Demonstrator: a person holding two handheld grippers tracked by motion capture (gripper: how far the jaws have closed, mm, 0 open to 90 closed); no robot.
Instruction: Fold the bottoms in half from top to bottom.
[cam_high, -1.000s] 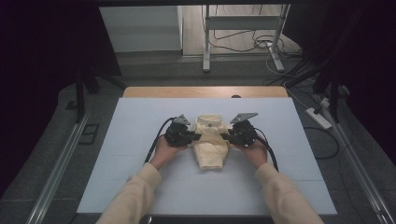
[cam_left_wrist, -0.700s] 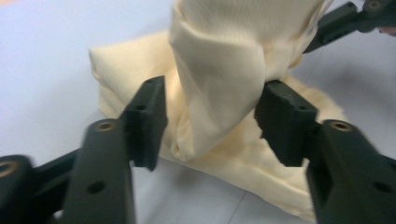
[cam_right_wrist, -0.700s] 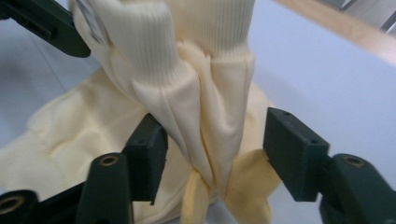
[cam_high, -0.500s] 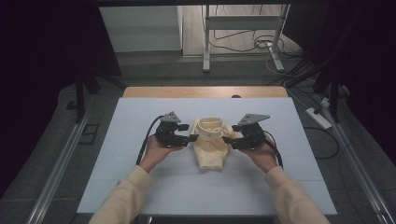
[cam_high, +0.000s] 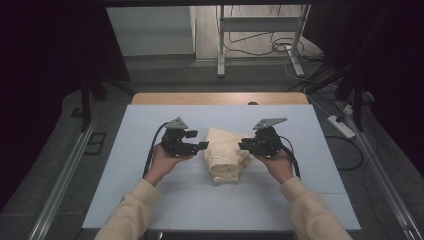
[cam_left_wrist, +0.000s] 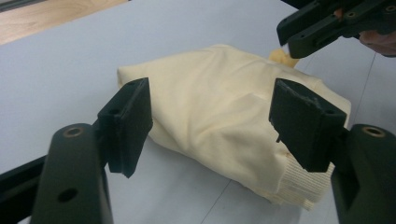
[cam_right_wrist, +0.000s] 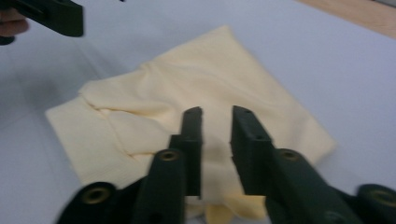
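A pale blue counter (cam_high: 150, 210) with a wooden far edge stands in a dim room, cables trailing over the grey floor behind it. A folded cream garment (cam_high: 226, 154) lies near the middle of the counter, its ribbed hem toward the person's side.

The left tool (cam_high: 204, 145) is held just beside the garment's left edge. Its jaws have just been opening and now stand wide; in the left gripper view the garment (cam_left_wrist: 224, 121) lies beyond them, with nothing pressed between the pads.

The right tool (cam_high: 242, 145) is at the garment's right edge. Its jaws have just been closing and stand narrowly apart in the right gripper view, over the cloth (cam_right_wrist: 196, 107). Whether they pinch any fabric cannot be told.
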